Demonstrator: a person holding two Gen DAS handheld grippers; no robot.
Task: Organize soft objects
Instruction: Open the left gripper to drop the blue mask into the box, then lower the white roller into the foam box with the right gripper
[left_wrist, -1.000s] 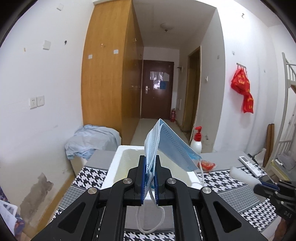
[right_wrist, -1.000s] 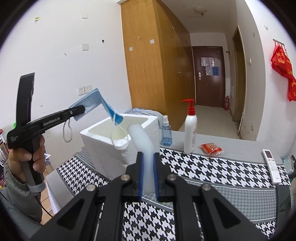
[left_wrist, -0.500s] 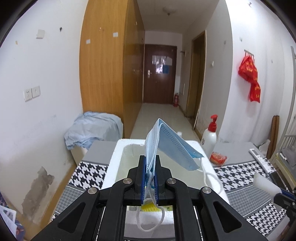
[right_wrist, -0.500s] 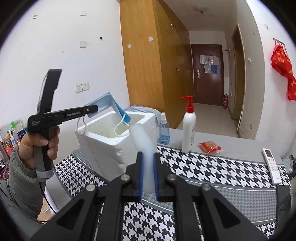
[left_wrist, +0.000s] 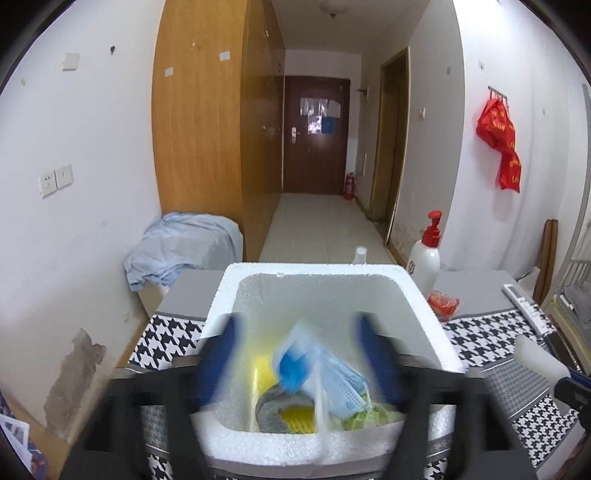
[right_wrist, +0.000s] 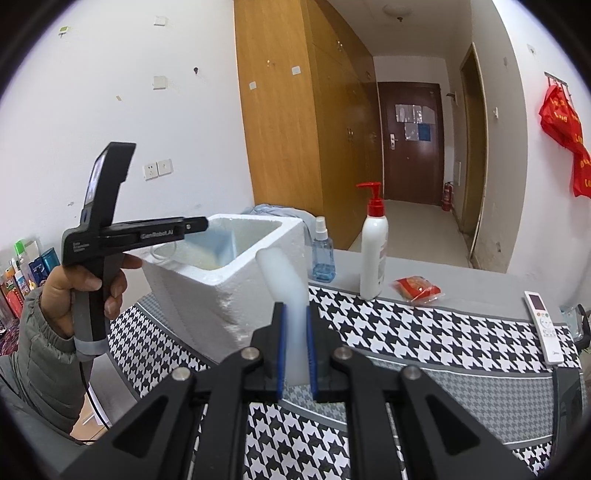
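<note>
A white foam box (left_wrist: 424, 306) stands on the houndstooth table. My left gripper (left_wrist: 299, 354) is open over it, its fingers blurred and spread wide. The blue face mask (left_wrist: 325, 365) is loose between them, inside the box on top of yellow and grey soft items (left_wrist: 284, 406). In the right wrist view the left gripper (right_wrist: 199, 223) hovers above the foam box (right_wrist: 236, 280). My right gripper (right_wrist: 294, 345) is shut on a white foam cylinder (right_wrist: 284, 291), held above the table right of the box. That cylinder also shows in the left wrist view (left_wrist: 539, 360).
A white pump bottle (right_wrist: 373, 243), a blue spray bottle (right_wrist: 322, 254), a red packet (right_wrist: 417, 288) and a remote (right_wrist: 543, 321) sit on the table (right_wrist: 424, 332) behind and right of the box. A bluish cloth pile (left_wrist: 181, 247) lies beyond the table's left end.
My left gripper has opened and tipped down over the box, and the mask has dropped from it into the box. My right gripper still holds the foam cylinder in about the same place.
</note>
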